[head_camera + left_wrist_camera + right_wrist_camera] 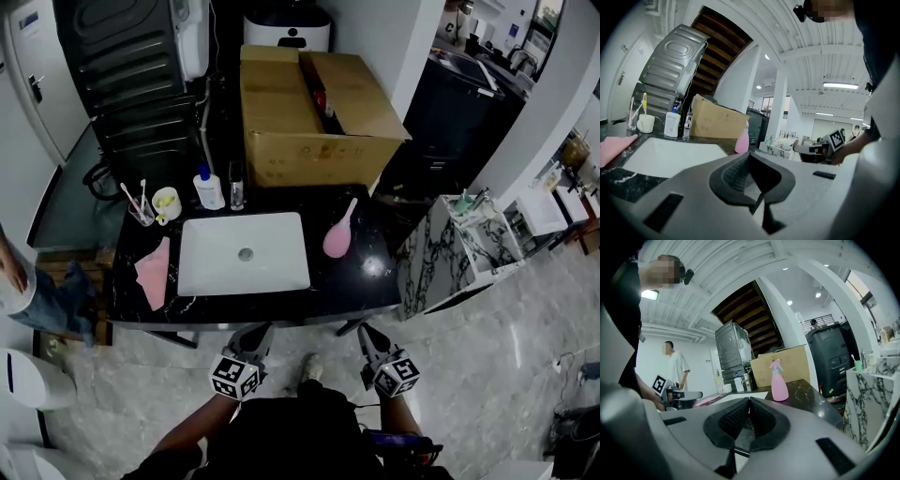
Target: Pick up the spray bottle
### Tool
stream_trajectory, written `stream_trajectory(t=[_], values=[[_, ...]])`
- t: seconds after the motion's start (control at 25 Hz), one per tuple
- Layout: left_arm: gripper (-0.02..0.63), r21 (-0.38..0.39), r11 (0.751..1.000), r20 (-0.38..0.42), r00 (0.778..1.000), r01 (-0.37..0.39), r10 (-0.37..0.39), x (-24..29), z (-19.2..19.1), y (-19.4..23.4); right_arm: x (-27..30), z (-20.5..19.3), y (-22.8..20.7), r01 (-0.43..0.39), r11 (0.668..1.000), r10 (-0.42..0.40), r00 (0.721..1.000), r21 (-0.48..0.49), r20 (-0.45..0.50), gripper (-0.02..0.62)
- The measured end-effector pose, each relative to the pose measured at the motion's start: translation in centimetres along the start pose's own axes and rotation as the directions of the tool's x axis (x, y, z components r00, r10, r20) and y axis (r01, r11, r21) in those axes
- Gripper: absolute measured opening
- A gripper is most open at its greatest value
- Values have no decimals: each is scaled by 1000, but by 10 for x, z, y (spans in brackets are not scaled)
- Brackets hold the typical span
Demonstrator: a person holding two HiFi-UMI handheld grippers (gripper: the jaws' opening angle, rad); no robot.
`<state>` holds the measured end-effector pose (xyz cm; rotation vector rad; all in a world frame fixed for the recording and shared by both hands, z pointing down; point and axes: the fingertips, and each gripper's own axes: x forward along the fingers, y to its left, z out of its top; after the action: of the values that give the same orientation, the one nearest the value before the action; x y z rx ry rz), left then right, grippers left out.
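Observation:
The pink spray bottle (pixel 337 230) stands on the black countertop (pixel 361 281), just right of the white sink (pixel 244 251). It also shows in the left gripper view, spray bottle (pixel 742 139), and in the right gripper view, spray bottle (pixel 778 380), upright with a pale green collar. My left gripper (pixel 261 330) and right gripper (pixel 366 330) hover side by side in front of the counter's near edge, well short of the bottle. Both have their jaws closed together with nothing between them: left gripper (pixel 749 153), right gripper (pixel 749 399).
A large cardboard box (pixel 314 117) stands behind the sink. Left of the sink lie a pink cloth (pixel 153 272), a cup with toothbrushes (pixel 166 202) and a white pump bottle (pixel 208 187). A marble-patterned stand (pixel 450 248) is at the right. A person (pixel 675 369) stands at the left.

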<state>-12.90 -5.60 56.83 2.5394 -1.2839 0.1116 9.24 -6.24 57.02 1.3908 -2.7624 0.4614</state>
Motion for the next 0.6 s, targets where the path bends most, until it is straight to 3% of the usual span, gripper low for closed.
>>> stream_trajectory(t=[0.36, 0.6], values=[[8, 2, 1000, -4, 1000, -30, 30, 55, 21, 20, 48, 21, -45, -59, 998, 59, 998, 25, -11, 26], [8, 1, 998, -4, 998, -58, 58, 88, 32, 27, 75, 35, -81, -76, 997, 75, 997, -24, -23, 26]])
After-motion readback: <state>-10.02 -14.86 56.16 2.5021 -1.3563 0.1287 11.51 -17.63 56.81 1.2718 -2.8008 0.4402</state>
